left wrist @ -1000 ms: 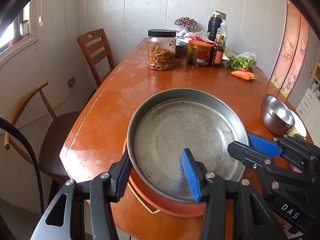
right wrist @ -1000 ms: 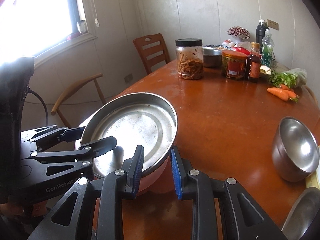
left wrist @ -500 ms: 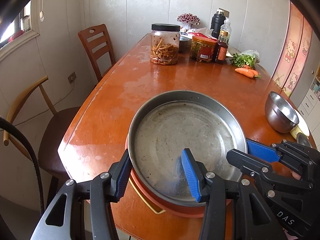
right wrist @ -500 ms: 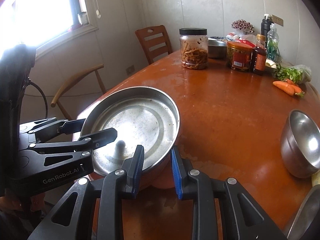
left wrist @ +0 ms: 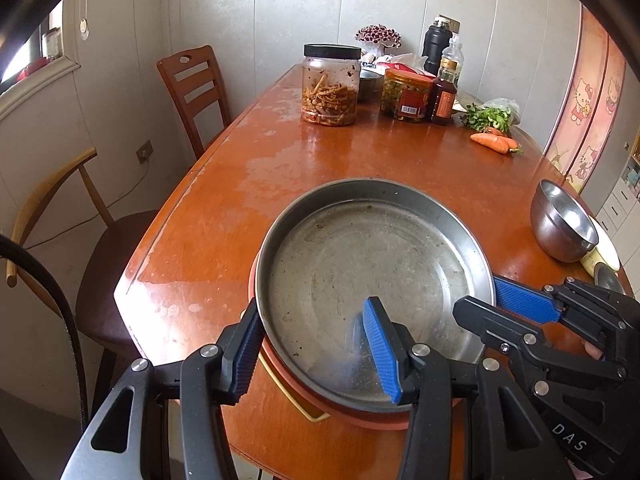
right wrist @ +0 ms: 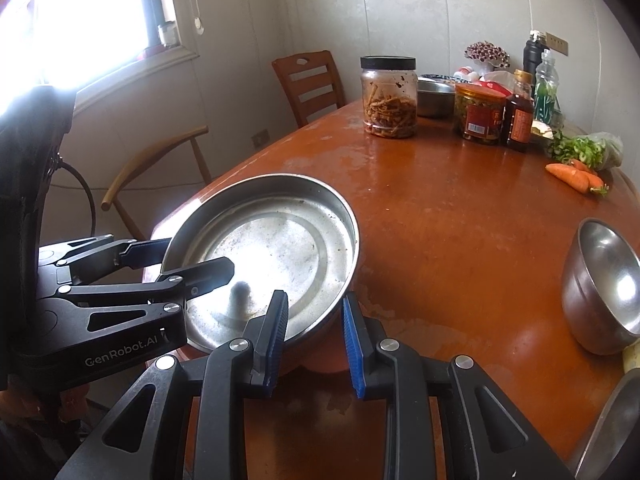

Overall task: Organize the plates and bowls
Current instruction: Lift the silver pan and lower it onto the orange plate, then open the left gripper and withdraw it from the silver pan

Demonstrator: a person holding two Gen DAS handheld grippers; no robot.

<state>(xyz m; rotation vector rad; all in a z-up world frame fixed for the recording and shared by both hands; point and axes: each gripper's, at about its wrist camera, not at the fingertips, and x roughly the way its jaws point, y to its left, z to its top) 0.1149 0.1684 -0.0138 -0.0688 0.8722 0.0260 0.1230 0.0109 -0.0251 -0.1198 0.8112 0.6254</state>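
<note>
The left gripper [left wrist: 316, 344] is gripping the near rim of the metal pan [left wrist: 372, 280], its jaws standing only as far apart as the wall of the pan and the orange plate [left wrist: 344, 416] under it, one blue pad lying inside the pan and the other pressing from outside. The right gripper [right wrist: 314, 340] is clamping the same pan [right wrist: 272, 252] at the rim nearest it, its jaws narrowly parted, one pad resting inside and the other outside against the pan's wall and the orange plate [right wrist: 324, 360] beneath. The pan is sitting on that plate at the near left corner of the tabletop [left wrist: 360, 160], with a thin yellow piece [left wrist: 288, 396] showing under the plate's edge. A steel bowl [left wrist: 564, 220] is standing by the right edge of the tabletop, well apart from the pan. A jar [left wrist: 330, 84], bottles and a carrot [left wrist: 494, 142] are crowding the far end. Compared with a second ago, both grips are staying the same on the rim, and the pan is appearing a little lower and farther from the jars in both wrist views.
</note>
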